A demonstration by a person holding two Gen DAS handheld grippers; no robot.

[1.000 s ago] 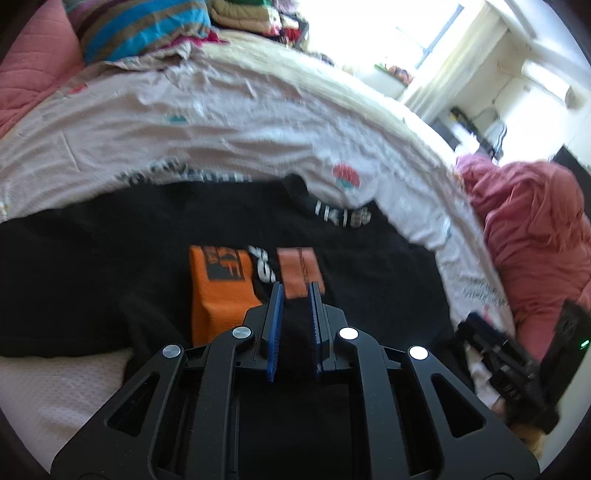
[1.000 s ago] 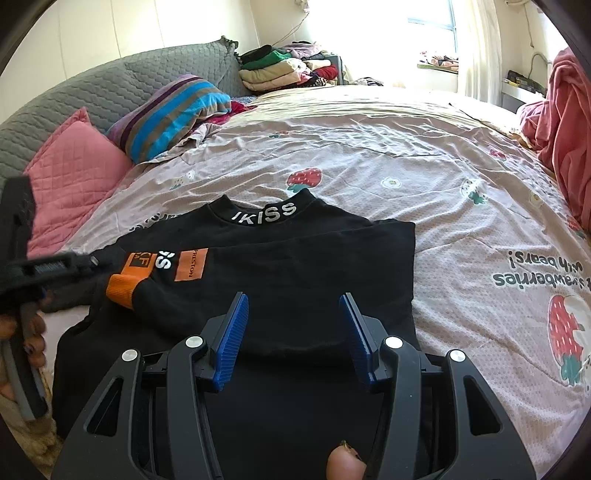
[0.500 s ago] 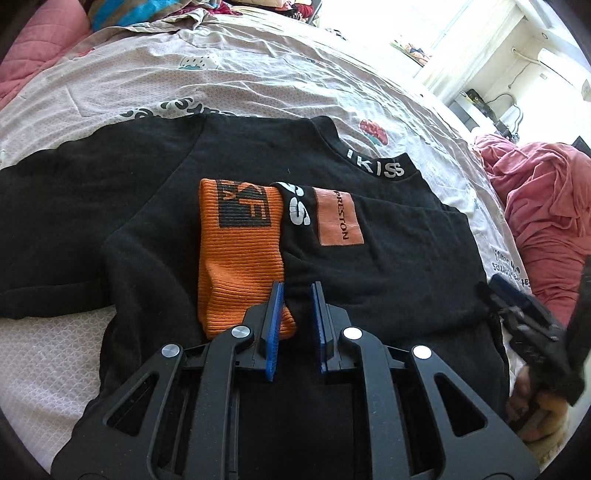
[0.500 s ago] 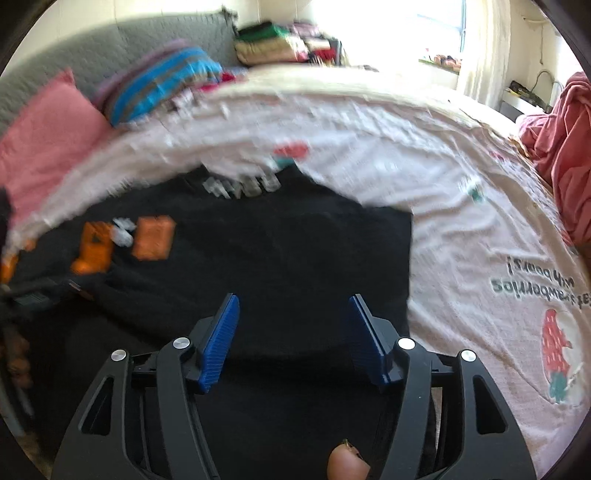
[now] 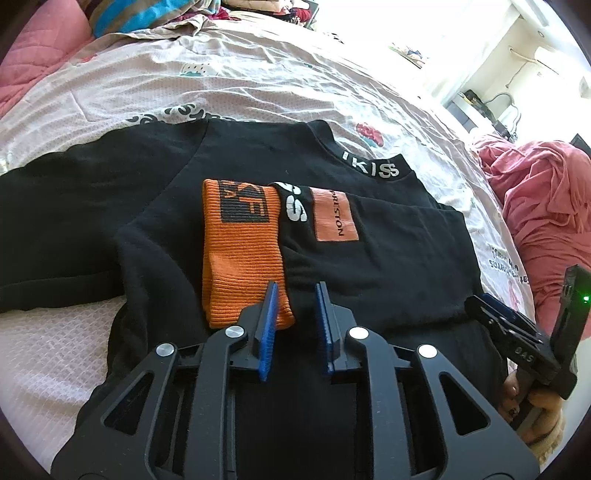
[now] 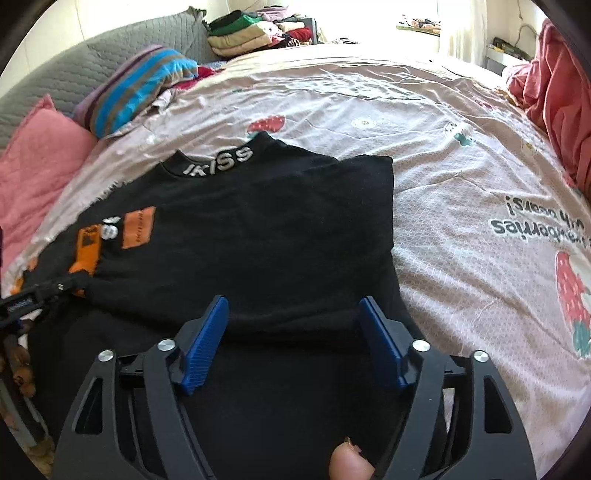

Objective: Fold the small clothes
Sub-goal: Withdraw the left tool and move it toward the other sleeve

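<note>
Bed: pinkish strawberry sheet point(image 6: 461, 155) is our work surface, with pillows point(image 6: 136, 88) and a stack of folded clothes point(image 6: 255, 29) at the far end and a red blanket point(image 5: 546, 206) off to one side.
Top: black top point(image 6: 258, 236) lies flat on the sheet, neck with white letters pointing away from us, one sleeve already laid across the chest.
Cuff: orange cuff point(image 5: 240, 251) of that sleeve sits right in front of the left claw.
Left claw: left claw point(image 5: 295, 325) has just been easing apart; narrow gap, nothing pinched as far as we can tell, black cloth lying under it.
Right claw: right claw point(image 6: 293, 343) has just been opening too, now wide apart over the near part of the top, gripping nothing.
Feel: we reckon it's light, soft, floppy knit. It won't break or slip much, but it will sag and bunch if we lift from one point.
Grab spots: we'd say pinch the bottom edge near both corners, one claw each, and grab every layer so the sleeve stays tucked.
Watch out: we could easily nab the sheet along with the cloth.
</note>
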